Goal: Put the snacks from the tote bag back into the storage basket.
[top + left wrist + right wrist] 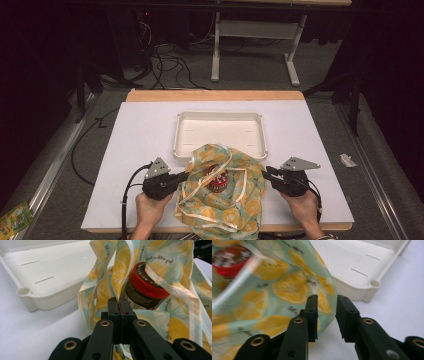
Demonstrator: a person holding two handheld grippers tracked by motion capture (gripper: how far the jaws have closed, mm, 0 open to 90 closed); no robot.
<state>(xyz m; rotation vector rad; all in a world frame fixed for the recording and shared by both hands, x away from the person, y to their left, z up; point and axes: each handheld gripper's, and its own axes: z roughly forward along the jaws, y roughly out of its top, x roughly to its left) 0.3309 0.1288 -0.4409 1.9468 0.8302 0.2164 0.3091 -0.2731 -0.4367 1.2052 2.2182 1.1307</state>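
A lemon-print cloth bag [220,202] stands slumped near the table's front edge, its mouth open. Inside it lies a dark jar [218,178] with a red lid. My left gripper [186,175] is at the bag's left rim, jaws pressed together on the fabric. In the left gripper view, the bag [175,262] hangs around the tilted jar [145,287] just beyond the left gripper [120,302]. My right gripper [264,173] is at the bag's right side. In its own view the right gripper [327,307] stands open with nothing between the jaws, and the bag [287,287] lies beside its left jaw.
A white tray [176,145] sits just behind the bag, its inside bare [45,277] [362,267]. The white table sheet [140,145] spreads to both sides. Beyond the table are cables and a stand's legs on the floor.
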